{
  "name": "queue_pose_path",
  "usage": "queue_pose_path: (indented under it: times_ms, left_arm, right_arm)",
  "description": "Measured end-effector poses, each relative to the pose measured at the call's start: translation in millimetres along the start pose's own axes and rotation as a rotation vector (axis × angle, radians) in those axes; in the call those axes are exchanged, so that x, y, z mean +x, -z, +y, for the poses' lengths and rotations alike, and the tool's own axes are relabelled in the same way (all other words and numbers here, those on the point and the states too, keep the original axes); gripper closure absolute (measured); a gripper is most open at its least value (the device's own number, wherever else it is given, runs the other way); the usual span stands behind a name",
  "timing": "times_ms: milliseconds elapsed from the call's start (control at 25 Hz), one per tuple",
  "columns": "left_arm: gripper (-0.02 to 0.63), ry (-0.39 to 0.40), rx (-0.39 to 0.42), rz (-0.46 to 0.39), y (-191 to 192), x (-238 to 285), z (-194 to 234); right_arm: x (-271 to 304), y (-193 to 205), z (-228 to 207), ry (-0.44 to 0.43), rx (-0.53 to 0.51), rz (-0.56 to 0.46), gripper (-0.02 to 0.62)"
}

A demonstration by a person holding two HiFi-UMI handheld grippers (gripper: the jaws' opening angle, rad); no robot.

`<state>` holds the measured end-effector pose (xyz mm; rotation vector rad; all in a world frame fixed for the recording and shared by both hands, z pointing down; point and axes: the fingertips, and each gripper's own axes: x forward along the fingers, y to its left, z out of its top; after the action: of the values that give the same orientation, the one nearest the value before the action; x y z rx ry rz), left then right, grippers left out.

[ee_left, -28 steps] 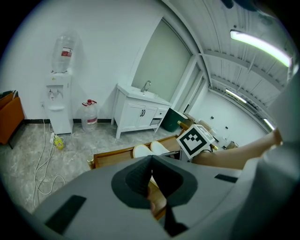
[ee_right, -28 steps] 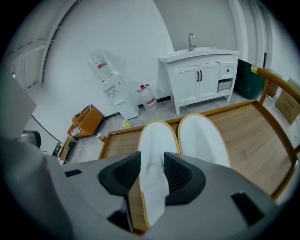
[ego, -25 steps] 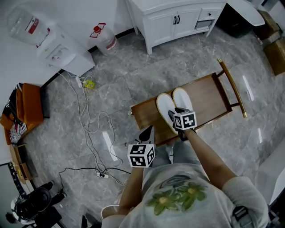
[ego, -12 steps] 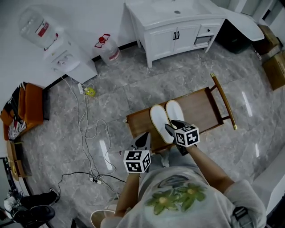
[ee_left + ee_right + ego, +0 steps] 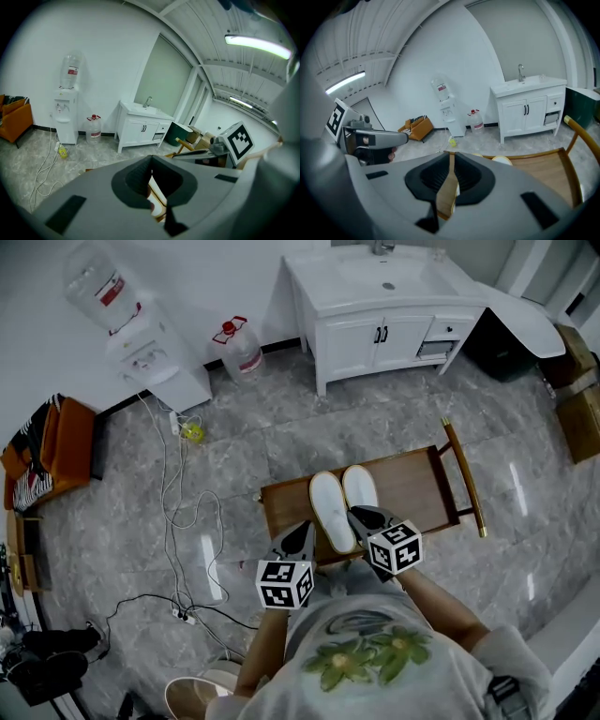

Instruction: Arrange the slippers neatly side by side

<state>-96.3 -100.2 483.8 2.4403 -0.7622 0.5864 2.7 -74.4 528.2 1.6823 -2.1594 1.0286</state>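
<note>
The two white slippers [image 5: 342,507] lie toes away from the person on the wooden bench [image 5: 427,486], long sides touching and heels roughly level. I judge the pairing done, with at most a small nudge left, since the left one sits a touch nearer.

The right gripper [image 5: 357,516] hangs at about five o'clock of the pair. Its jaws have just been closing and stand pressed to a thin slit, with nothing between them. The left gripper [image 5: 302,530], at seven o'clock off the bench edge, is likewise closed and empty.

The slippers are flat ovals that look like soft cloth (hotel-type, I'd guess). The bench top is smooth brown wood with a curved rail at its three o'clock end. The floor [image 5: 281,442] is glossy grey marbled tile.
</note>
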Motion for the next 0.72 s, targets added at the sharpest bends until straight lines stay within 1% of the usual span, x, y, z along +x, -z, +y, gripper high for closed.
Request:
queue_pose_path:
  times_ms: [40,80,200,320,720]
  left_arm:
    - [0.592,-0.003,0.002,-0.006,-1,-1,-2]
    - [0.592,-0.007,0.004,-0.009,-2,-2,-4]
    - [0.591,-0.016,0.018,-0.01,-2,-3,-9]
    - [0.592,-0.02,0.024,-0.012,-3,-5,-13]
    - [0.592,-0.012,0.045,-0.029,-5,-7,-36]
  right_arm:
    - [-4,-3,3,-0.01,-0.025,-0.013,0.577]
    - [-8,-6,7,-0.024,-0.05,-0.025,0.589]
    - [-19,-16,16,-0.075,-0.109,-0.048,0.589]
    - [-28,-21,17,-0.085,-0.154,-0.054,0.589]
    - [-46,-21,16,-0.083,-0.17,-0.05,0.589]
